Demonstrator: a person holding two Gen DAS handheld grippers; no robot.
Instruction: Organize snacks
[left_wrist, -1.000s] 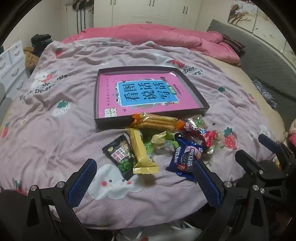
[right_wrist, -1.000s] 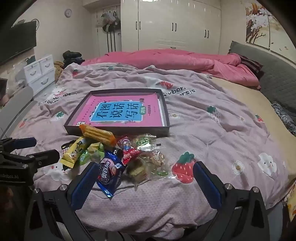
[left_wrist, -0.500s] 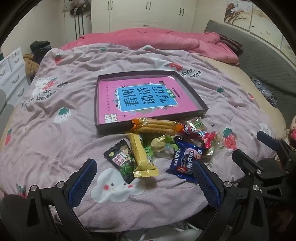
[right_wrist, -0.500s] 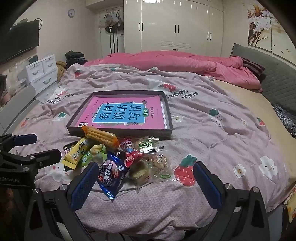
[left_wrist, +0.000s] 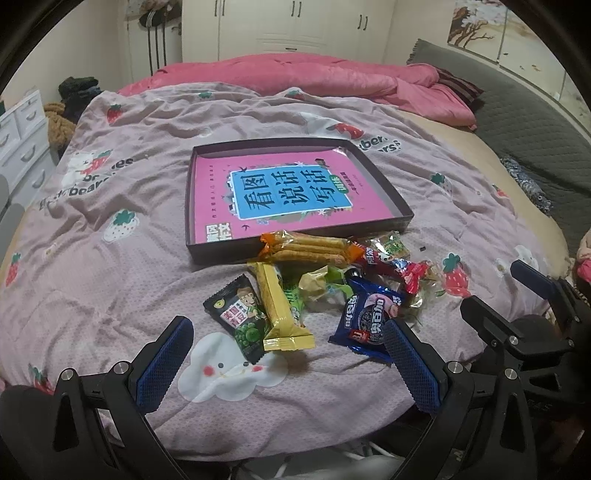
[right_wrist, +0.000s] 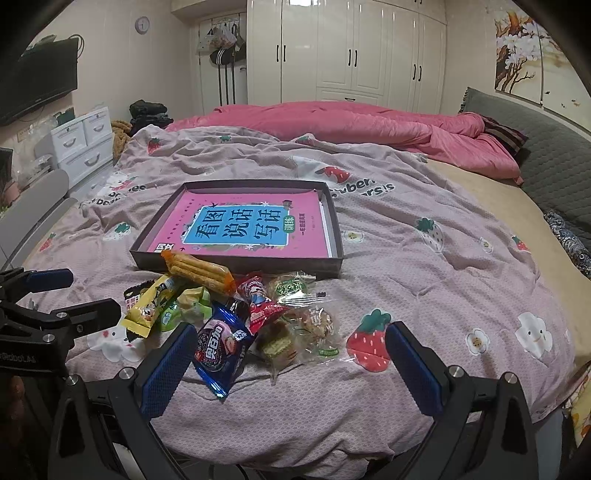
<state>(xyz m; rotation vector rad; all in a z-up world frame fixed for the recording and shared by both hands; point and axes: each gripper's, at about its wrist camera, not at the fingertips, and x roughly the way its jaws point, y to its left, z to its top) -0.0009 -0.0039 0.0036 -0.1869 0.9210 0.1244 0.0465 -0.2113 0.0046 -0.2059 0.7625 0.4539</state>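
Observation:
A pile of wrapped snacks lies on the bed in front of a shallow dark box (left_wrist: 391, 192) (right_wrist: 332, 221) that holds a pink book (left_wrist: 280, 195) (right_wrist: 243, 225). The pile includes an orange biscuit pack (left_wrist: 306, 249) (right_wrist: 201, 271), a yellow bar (left_wrist: 279, 308) (right_wrist: 149, 306), a black-green packet (left_wrist: 240, 315), a blue cookie pack (left_wrist: 369, 319) (right_wrist: 221, 349), a red wrapper (left_wrist: 397, 267) (right_wrist: 260, 304) and clear bags (right_wrist: 314, 328). My left gripper (left_wrist: 288, 363) is open just short of the pile. My right gripper (right_wrist: 291, 367) is open too, its left finger (right_wrist: 168, 367) beside the blue pack.
A lilac strawberry-print quilt (left_wrist: 110, 184) (right_wrist: 424, 240) covers the bed, with a pink duvet (left_wrist: 295, 74) (right_wrist: 351, 122) bunched at the far side. White drawers (right_wrist: 83, 142) stand at the left, wardrobes (right_wrist: 351, 51) behind. The bed edge is just below both grippers.
Both views have tilted up and pulled back a little, so the box and snacks sit slightly lower in frame. Nothing on the bed has moved; both grippers stay open.

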